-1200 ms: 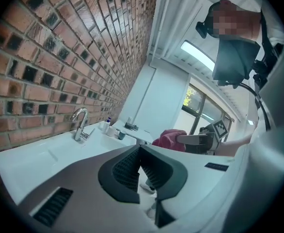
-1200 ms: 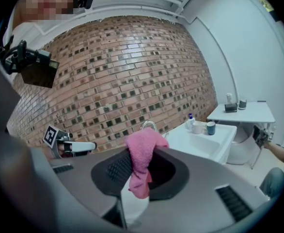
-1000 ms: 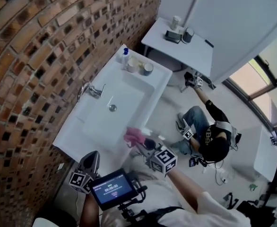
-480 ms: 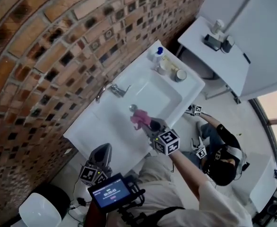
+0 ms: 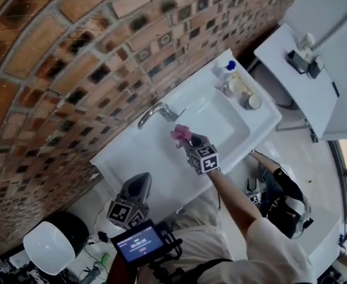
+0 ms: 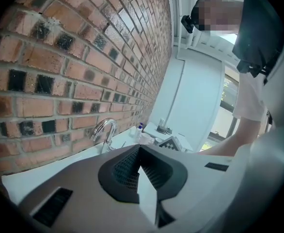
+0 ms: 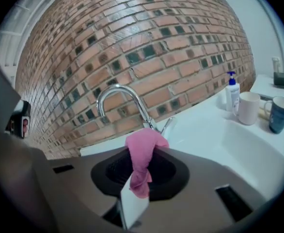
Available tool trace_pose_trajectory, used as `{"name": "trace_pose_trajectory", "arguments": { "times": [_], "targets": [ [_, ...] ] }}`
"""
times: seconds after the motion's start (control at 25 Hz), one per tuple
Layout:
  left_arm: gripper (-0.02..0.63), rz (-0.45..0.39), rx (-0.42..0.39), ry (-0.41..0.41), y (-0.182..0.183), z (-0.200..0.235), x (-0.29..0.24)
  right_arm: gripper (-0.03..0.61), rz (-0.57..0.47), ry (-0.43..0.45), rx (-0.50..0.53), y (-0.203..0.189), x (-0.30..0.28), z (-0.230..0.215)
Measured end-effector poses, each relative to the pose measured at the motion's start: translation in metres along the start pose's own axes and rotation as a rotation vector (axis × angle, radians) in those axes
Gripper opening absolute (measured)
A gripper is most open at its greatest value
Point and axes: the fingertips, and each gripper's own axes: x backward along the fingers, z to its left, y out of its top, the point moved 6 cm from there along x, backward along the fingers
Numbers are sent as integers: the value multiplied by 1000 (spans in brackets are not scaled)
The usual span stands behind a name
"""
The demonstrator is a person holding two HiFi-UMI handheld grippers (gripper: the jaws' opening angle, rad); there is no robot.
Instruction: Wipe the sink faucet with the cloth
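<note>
Closer to faucet (image 5: pixel 156 112): right gripper (image 5: pixel 189 141), fingers (image 7: pixel 168 171) pinching cloth (image 5: pixel 180 134) | left gripper (image 5: pixel 140 181) fingers (image 6: pixel 125 171) together | mugs (image 7: pixel 249 108), bottle (image 7: pixel 232 95) well aside

Gripper (image 7: pixel 141 166) clamps pink cloth (image 7: pixel 141 159) before chrome faucet (image 7: pixel 122 103).

White short-sleeved shirt (image 5: pixel 268 247), grey left gripper (image 5: pixel 142 178), right gripper (image 5: pixel 189 141), black-and-white marker cubes (image 5: pixel 204 158)
</note>
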Motion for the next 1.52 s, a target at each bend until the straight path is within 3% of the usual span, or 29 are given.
{"name": "trace_pose_trajectory", "arguments": {
  "times": [0.28, 0.48, 1.0, 1.52],
  "targets": [
    [-6, 21, 22, 37, -1, 14, -8, 84, 103, -23, -24, -20, -67, -29],
    [-6, 41, 45, 59, -4, 22, -9, 84, 111, -41, -24, -25, -94, -46],
    [-6, 44, 79, 84, -13, 36, -5, 81, 65, -61, 15, 3, -85, -53],
    [-6, 29, 80, 83, -10, 21, 5, 81, -11, -86, 145, 34, -67, -73]
  ]
}}
